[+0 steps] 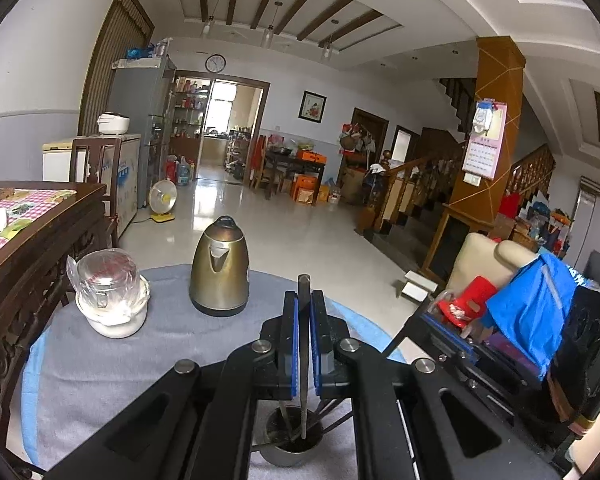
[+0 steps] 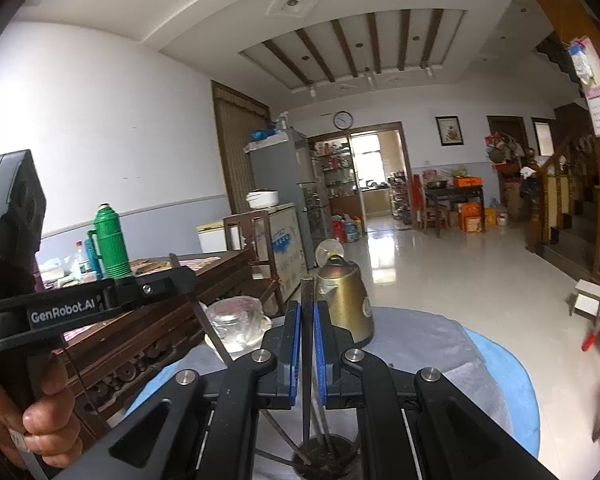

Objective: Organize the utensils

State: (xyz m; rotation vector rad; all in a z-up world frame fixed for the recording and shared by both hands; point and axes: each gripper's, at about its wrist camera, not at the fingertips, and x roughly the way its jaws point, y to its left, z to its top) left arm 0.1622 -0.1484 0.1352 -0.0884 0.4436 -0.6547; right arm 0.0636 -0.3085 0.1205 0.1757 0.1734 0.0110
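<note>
My left gripper [image 1: 304, 308] is shut on a dark chopstick [image 1: 303, 292] that stands upright, its lower end inside a round metal utensil cup [image 1: 294, 442] holding several other sticks. My right gripper [image 2: 307, 316] is shut on another dark chopstick [image 2: 307, 292], upright, its lower end in the same cup [image 2: 326, 462]. The left gripper also shows in the right wrist view [image 2: 184, 280] at the left, held by a hand, with its chopstick [image 2: 208, 328] slanting down toward the cup.
The cup stands on a round table with a grey cloth [image 1: 112, 364]. A brass kettle [image 1: 220, 268] and a plastic-wrapped glass jar on a white bowl [image 1: 110, 296] stand at the back. A dark wooden table [image 1: 32, 236] is close on the left.
</note>
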